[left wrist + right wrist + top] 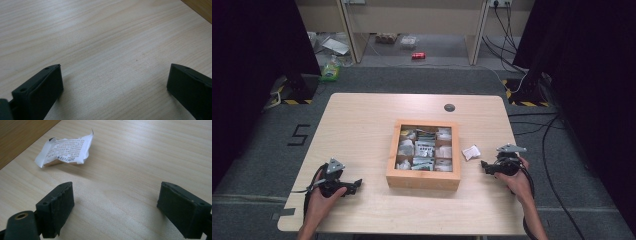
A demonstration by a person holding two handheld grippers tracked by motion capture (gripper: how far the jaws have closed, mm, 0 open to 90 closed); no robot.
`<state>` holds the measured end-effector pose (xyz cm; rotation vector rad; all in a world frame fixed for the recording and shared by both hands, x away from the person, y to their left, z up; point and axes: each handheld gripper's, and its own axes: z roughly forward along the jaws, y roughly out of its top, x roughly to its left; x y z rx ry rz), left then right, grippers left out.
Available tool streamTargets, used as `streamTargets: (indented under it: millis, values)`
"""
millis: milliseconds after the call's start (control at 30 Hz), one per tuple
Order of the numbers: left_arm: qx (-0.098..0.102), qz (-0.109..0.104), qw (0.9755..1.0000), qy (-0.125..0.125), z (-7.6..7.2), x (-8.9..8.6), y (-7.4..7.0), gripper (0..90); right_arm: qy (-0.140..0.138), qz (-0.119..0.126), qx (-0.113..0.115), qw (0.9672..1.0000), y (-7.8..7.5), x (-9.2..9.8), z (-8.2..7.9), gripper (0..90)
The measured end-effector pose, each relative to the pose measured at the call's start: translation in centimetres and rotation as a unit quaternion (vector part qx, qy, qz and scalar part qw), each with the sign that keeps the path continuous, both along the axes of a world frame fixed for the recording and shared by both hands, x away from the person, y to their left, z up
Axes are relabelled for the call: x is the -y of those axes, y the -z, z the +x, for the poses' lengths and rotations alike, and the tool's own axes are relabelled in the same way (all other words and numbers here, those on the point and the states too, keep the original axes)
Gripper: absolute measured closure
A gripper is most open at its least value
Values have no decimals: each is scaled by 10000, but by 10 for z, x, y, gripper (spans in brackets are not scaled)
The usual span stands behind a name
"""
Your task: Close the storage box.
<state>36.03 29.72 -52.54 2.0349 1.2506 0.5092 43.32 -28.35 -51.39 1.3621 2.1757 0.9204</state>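
Right tongs (115, 205) stand wide and empty over the desk (362, 125), a crumpled white packet (65, 151) lying just beyond them beside the wooden compartment box (423, 181). Left tongs (113, 87), likewise wide, hold nothing. The packet apparently awaits boxing.

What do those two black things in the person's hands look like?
The left gripper and right gripper are black, each with two blocky jaws, a grey three-cornered plate on top and a black cable trailing back. No sleeves show on the forearms.
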Motion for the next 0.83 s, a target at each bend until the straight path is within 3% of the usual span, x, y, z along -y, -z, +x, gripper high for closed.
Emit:
streamTargets:
  millis: [833]
  values:
    - [1,-1,10000,0,0,0,0,0,51,-5,8,10000,0,1,1,133]
